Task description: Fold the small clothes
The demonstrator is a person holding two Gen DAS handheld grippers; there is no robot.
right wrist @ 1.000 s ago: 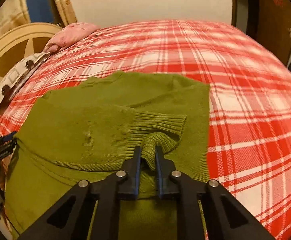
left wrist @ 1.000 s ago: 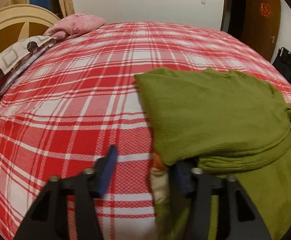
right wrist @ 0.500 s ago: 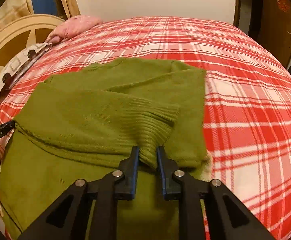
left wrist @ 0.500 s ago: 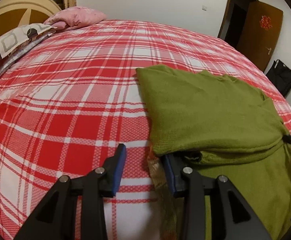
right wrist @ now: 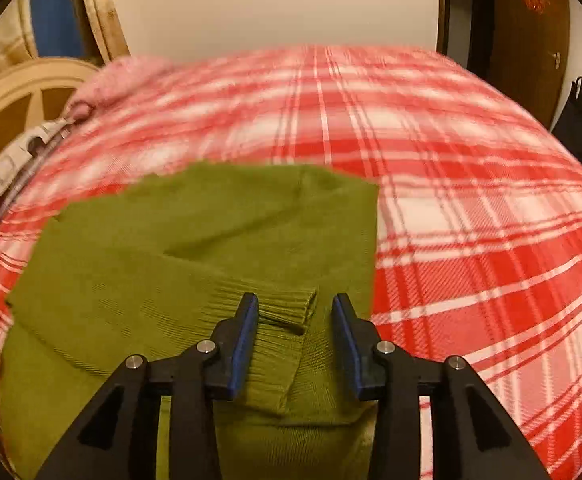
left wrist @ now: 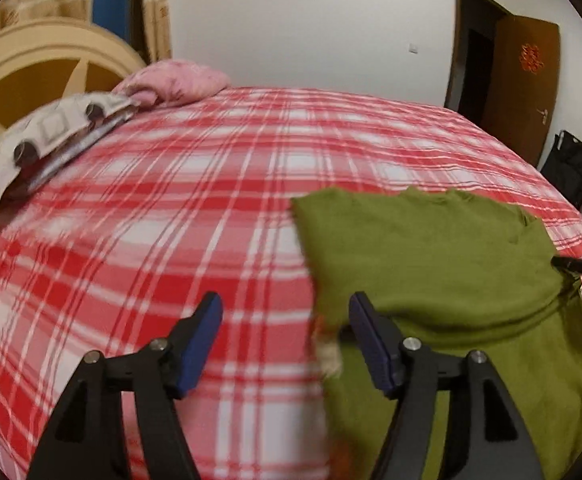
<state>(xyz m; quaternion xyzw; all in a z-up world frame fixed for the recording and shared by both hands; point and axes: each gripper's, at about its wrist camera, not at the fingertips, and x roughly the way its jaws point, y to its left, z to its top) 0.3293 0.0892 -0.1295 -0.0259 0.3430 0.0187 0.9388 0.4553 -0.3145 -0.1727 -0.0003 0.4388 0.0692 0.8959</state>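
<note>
An olive green knitted sweater [left wrist: 423, 264] lies partly folded on a red and white plaid bedspread [left wrist: 171, 208]. My left gripper [left wrist: 285, 312] is open and empty, raised at the sweater's left edge. In the right wrist view the sweater [right wrist: 219, 240] has a sleeve folded across its body, and the ribbed cuff [right wrist: 279, 308] lies between the jaws. My right gripper [right wrist: 295, 312] is open just above the cuff and holds nothing. The tip of the right gripper shows at the right edge of the left wrist view.
A patterned pillow [left wrist: 47, 136] and a pink pillow [left wrist: 175, 80] lie at the far left by a cream headboard [left wrist: 39, 68]. A brown door [left wrist: 527, 80] and a black bag [left wrist: 571, 168] stand at the right, past the bed's edge.
My right gripper has opened and let go of the sleeve cuff, which now lies on the sweater. My left gripper has opened wider and lifted back from the sweater's edge.
</note>
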